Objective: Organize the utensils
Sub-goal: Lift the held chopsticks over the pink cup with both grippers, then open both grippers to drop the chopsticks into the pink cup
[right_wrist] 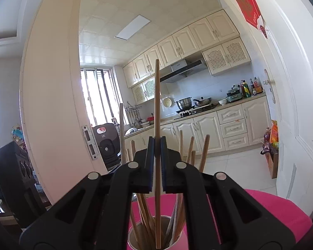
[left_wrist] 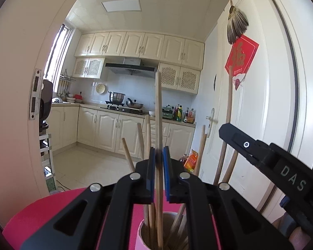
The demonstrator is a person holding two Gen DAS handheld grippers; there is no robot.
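Note:
My left gripper [left_wrist: 159, 156] is shut on an upright wooden chopstick [left_wrist: 158, 108] whose lower end reaches into a pale pink holder cup [left_wrist: 140, 236] on the pink table [left_wrist: 41, 214]. Several other wooden chopsticks and utensil handles [left_wrist: 201, 148] stand in the cup. My right gripper [right_wrist: 157, 149] is shut on another upright chopstick [right_wrist: 157, 95], its lower end inside the same cup [right_wrist: 131, 235], among several sticks [right_wrist: 204, 152]. The right gripper's body [left_wrist: 281, 162] shows at the right of the left wrist view.
The round pink table [right_wrist: 271, 214] stands by a white door [left_wrist: 260, 104] with a red paper decoration [left_wrist: 241, 59]. Behind is a kitchen with cream cabinets [left_wrist: 135, 45], a stove with pots [left_wrist: 116, 98] and bottles [left_wrist: 185, 114]. A dark chair [right_wrist: 12, 173] stands at left.

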